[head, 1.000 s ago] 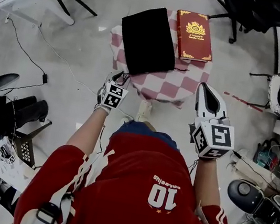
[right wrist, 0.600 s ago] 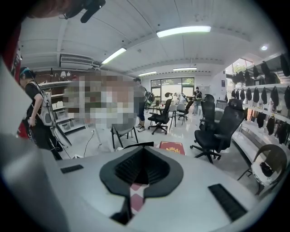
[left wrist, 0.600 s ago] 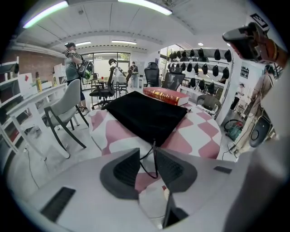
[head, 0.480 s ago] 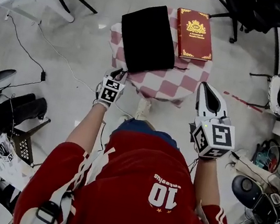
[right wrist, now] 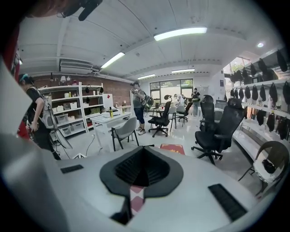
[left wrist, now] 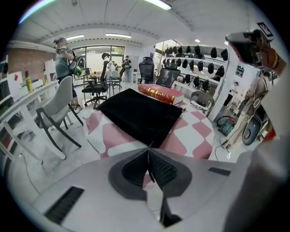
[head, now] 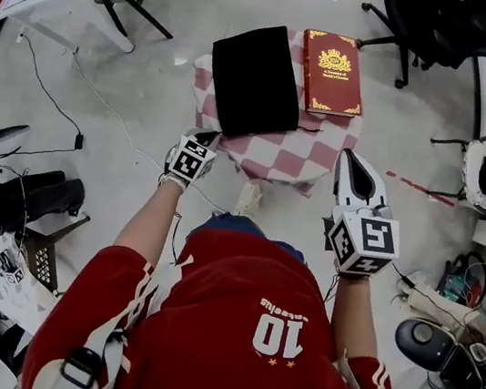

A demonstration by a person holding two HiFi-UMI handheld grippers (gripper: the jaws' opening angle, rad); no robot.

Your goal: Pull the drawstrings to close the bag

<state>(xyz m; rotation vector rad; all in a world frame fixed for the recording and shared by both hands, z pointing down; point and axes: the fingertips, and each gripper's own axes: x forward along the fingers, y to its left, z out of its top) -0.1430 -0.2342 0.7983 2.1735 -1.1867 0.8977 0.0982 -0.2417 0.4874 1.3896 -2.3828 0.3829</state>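
Checkered counter (head: 297, 157) carries the bag (head: 255, 78), not cinched yet. Left tongs (head: 203, 138) pinch what looks like its drawstring (left wrist: 150, 145); right tongs (head: 356, 166) closed, empty

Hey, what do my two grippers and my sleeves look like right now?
The left gripper and right gripper are white shells, each carrying a cube with black-and-white square markers. Their pads are dark and ribbed. The sleeves are red with white stripes.
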